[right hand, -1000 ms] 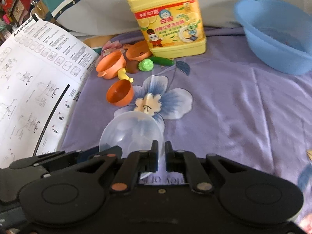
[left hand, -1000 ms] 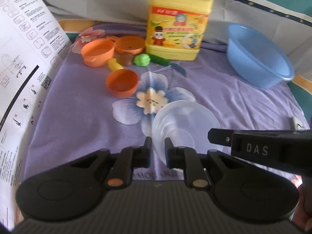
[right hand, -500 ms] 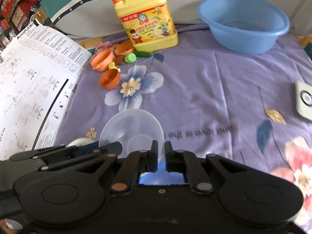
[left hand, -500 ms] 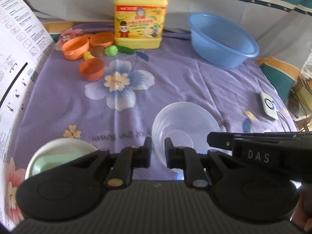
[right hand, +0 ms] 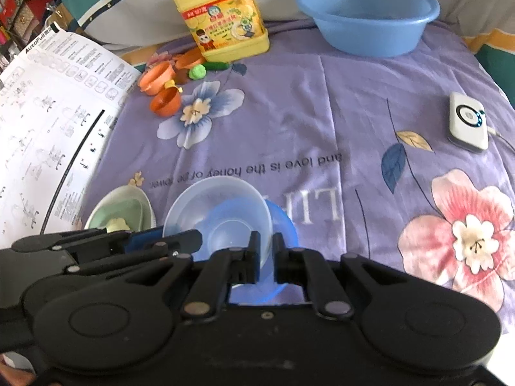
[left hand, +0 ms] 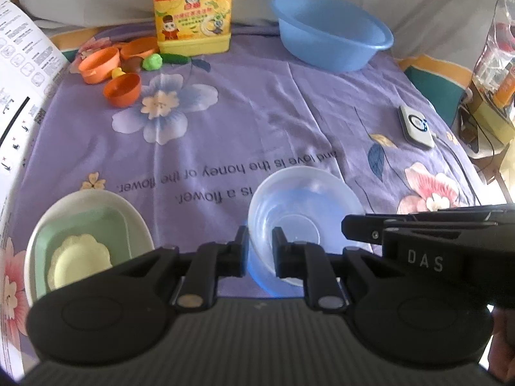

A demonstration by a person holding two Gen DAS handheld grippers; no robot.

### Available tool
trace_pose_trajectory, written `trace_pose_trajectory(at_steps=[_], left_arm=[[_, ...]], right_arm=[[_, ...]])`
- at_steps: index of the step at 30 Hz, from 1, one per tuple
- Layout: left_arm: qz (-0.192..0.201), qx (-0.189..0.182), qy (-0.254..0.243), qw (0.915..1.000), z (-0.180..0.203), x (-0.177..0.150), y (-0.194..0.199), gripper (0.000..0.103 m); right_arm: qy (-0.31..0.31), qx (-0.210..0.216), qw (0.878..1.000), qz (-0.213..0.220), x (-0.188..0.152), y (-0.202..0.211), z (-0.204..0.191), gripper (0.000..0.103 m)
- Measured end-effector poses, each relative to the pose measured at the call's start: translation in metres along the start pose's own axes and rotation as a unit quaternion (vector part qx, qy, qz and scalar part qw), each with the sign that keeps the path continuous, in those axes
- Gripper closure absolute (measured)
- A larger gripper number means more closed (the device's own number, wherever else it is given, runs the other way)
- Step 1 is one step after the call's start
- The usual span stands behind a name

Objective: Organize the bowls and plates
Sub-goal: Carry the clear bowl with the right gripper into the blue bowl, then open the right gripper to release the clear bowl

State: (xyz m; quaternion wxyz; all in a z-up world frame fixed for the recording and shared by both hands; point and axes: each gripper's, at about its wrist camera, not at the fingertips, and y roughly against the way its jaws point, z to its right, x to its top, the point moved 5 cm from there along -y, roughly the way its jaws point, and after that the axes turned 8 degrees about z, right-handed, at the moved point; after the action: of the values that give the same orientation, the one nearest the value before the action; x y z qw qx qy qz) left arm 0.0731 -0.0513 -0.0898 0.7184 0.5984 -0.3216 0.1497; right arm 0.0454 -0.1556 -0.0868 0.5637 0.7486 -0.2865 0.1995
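A clear plastic bowl (left hand: 302,212) is being gripped at opposite sides of its rim: the left gripper (left hand: 259,251) is being seen clenched on the bowl's left wall, and the right gripper (right hand: 266,254) is being seen clenched on its right wall, each pair of fingers pinching the thin plastic between them. The bowl is being held over the near edge of the purple flowered cloth (right hand: 322,122), directly above a blue dish (right hand: 283,225) whose rim is being shown through and beside it; whether the two are touching cannot be told. Just to its left, near the near left corner of the cloth, a white oval dish (left hand: 135,222) is being recorded with a green tray (left hand: 80,225) and a pale scalloped piece (left hand: 77,257) nested inside. Toward the far left corner, orange toy bowls (left hand: 122,88) are being noted beside a yellow detergent jug (left hand: 192,16); at the far edge a blue basin (left hand: 331,32) is standing, well apart. A white device (right hand: 468,125) is lying by the right edge, and a printed instruction sheet (right hand: 48,112) is overlapping the left edge.
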Motion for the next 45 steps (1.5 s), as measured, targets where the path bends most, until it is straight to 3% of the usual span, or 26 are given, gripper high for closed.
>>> trace_pose_trajectory(at_steps=[20, 22, 25, 27, 29, 30, 31, 32, 45], left_arm=[[-0.027, 0.007, -0.018, 0.9994, 0.009, -0.012, -0.019, 0.087], [-0.026, 0.006, -0.02, 0.9994, 0.009, -0.011, -0.019, 0.079], [-0.018, 0.028, -0.021, 0.9992, 0.005, -0.008, -0.014, 0.055], [-0.01, 0.041, -0.015, 0.999, -0.003, -0.006, -0.008, 0.031], [-0.002, 0.045, 0.002, 0.999, -0.015, -0.003, -0.001, 0.018], [0.002, 0.046, 0.013, 0.9988, -0.022, -0.002, 0.003, 0.008], [0.006, 0.045, 0.021, 0.9987, -0.027, -0.002, 0.005, 0.003], [0.01, 0.046, 0.028, 0.9985, -0.033, -0.002, 0.008, 0.0], [0.019, 0.054, 0.05, 0.9971, -0.062, -0.003, 0.018, 0.0]], right_arm=[[-0.002, -0.002, 1.0, -0.014, -0.01, -0.012, 0.01, 0.093], [0.0, -0.005, 1.0, -0.014, -0.01, -0.013, 0.009, 0.09], [-0.006, -0.008, 1.0, -0.011, -0.009, -0.011, 0.011, 0.08], [-0.013, -0.009, 1.0, -0.007, -0.007, -0.008, 0.016, 0.073], [-0.027, -0.009, 1.0, -0.001, -0.005, -0.003, 0.022, 0.037], [-0.03, -0.014, 0.999, 0.009, -0.003, 0.0, 0.026, 0.027], [-0.032, -0.017, 0.999, 0.018, -0.002, 0.003, 0.029, 0.01], [-0.034, -0.019, 0.999, 0.024, -0.001, 0.005, 0.032, 0.004], [-0.03, -0.047, 0.998, 0.034, 0.005, 0.008, 0.038, 0.0]])
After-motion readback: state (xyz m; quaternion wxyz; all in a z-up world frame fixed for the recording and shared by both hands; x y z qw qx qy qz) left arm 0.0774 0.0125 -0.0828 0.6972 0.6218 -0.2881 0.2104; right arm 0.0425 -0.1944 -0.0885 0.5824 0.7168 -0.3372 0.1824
